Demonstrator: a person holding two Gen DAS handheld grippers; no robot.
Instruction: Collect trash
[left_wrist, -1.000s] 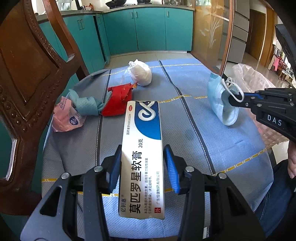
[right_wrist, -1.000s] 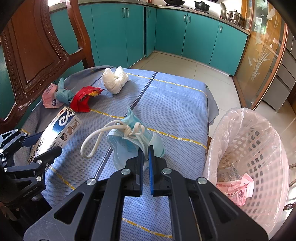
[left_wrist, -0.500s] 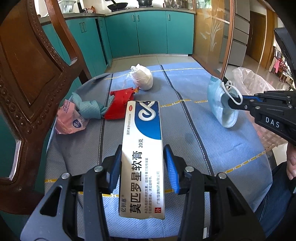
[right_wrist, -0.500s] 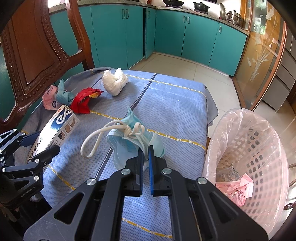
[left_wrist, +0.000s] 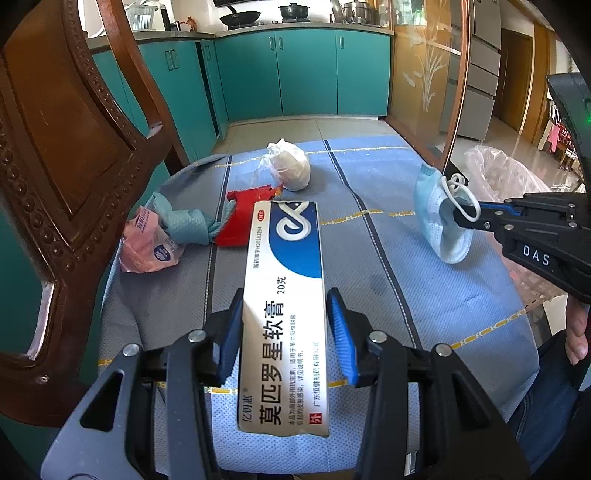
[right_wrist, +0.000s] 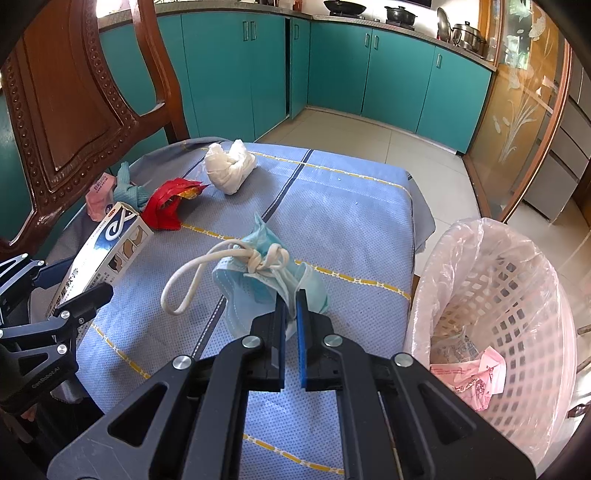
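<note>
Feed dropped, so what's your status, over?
Left tool shut on ointment box. Right tool shut on face mask, lifted. Lined basket at right, path open.

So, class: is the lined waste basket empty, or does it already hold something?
Not empty: the waste basket already holds crumpled pink wrappers at its bottom.

A table draped in a blue-and-grey striped cloth carries, along its far left, a white knotted bag, a red wrapper, a teal rag and a pink packet.
</note>
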